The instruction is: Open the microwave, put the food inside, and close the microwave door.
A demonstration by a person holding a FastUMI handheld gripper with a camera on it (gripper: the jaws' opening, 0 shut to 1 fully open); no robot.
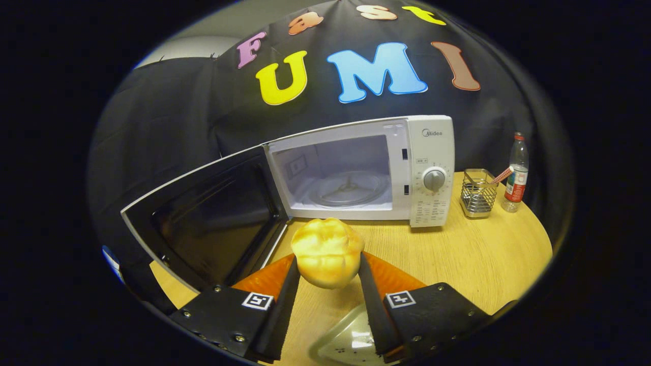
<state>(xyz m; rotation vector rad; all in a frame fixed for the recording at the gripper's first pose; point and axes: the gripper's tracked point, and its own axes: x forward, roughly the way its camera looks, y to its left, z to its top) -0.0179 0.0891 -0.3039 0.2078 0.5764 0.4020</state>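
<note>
Black cloth wall [168,117] behind, pale plain wall [203,43] above it, round wooden bench [473,254], warm indoor light

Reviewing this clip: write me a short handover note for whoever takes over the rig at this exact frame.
Gripper: shut on the bun, one finger on each side, bun lifted above the table.
Microwave: stands on the table just beyond the bun, door swung wide open to the left. The glass turntable inside is bare.
Off to the right of the microwave: a wire holder and a bottle, out of the way.
Done: door opened, bun picked up.
Left: carry the bun forward into the cavity, set it on the turntable, let go, back out, close the door.
</note>
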